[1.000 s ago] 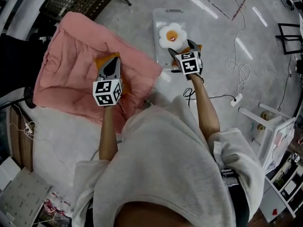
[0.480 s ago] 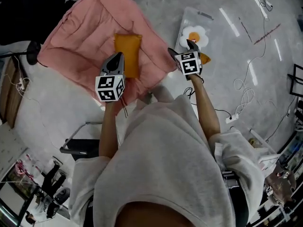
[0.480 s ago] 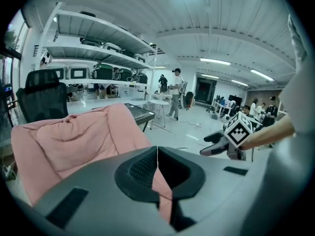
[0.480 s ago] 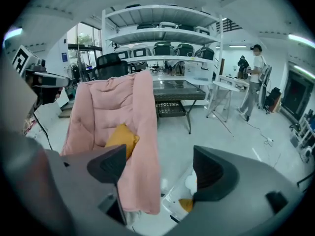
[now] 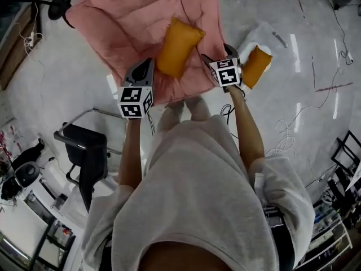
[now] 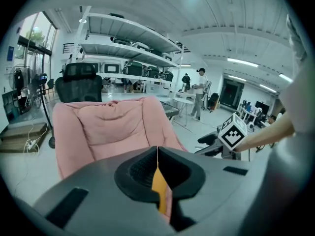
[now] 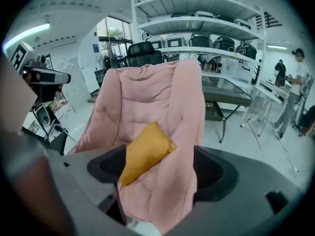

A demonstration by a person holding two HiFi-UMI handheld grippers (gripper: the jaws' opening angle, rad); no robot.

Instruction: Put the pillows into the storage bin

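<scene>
A: Much hidden?
B: Most of the storage bin (image 5: 256,34), covered by an orange pillow (image 5: 256,66) just beside the right gripper (image 5: 217,54).
A: Tongs?
B: Right spread wide, empty. Left gripper (image 5: 148,65) clenched, orange sliver in its slit; pinched or not, cannot tell.
A: Second pillow (image 5: 177,47)?
B: On the pink padded chair (image 5: 124,16).
A: Writing?
B: Square markers (image 5: 227,73) only.

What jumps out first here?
A big pink quilted cushion fills the top of the head view, with a plump orange fabric pillow lying on it. A second orange pillow sits just right of the open right gripper; the left gripper is shut.
</scene>
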